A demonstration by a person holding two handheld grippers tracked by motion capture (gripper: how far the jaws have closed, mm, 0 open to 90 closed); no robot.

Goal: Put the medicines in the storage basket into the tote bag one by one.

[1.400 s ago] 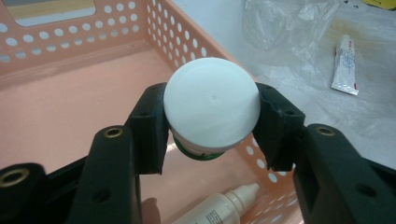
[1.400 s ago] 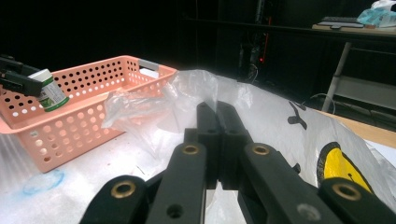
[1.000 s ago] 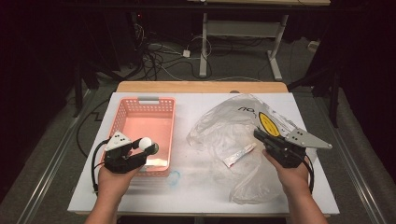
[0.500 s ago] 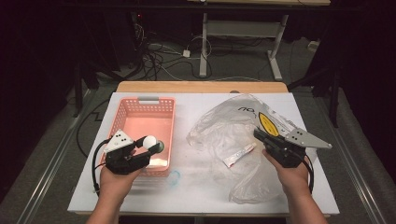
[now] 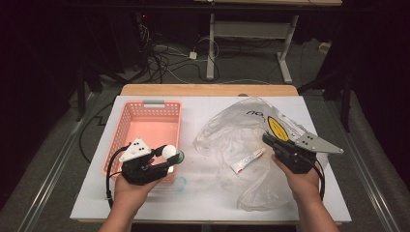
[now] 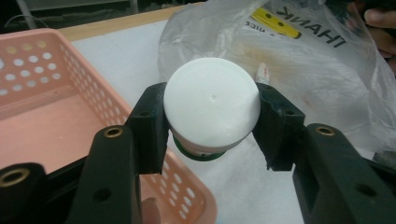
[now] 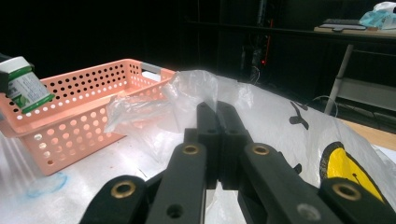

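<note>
Bottle over basket's near right corner
Left gripper (image 6: 211,122) clamps the white-capped bottle (image 6: 211,116) just above the pink basket (image 5: 126,126) rim, basket floor lying to its left; right gripper (image 5: 274,144), jaws closed, pinches the plastic bag (image 5: 227,135).

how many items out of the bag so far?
1: white-capped bottle, clamped in the left gripper at the pink basket rim. A tube remains in the plastic bag; others may be hidden.
</note>
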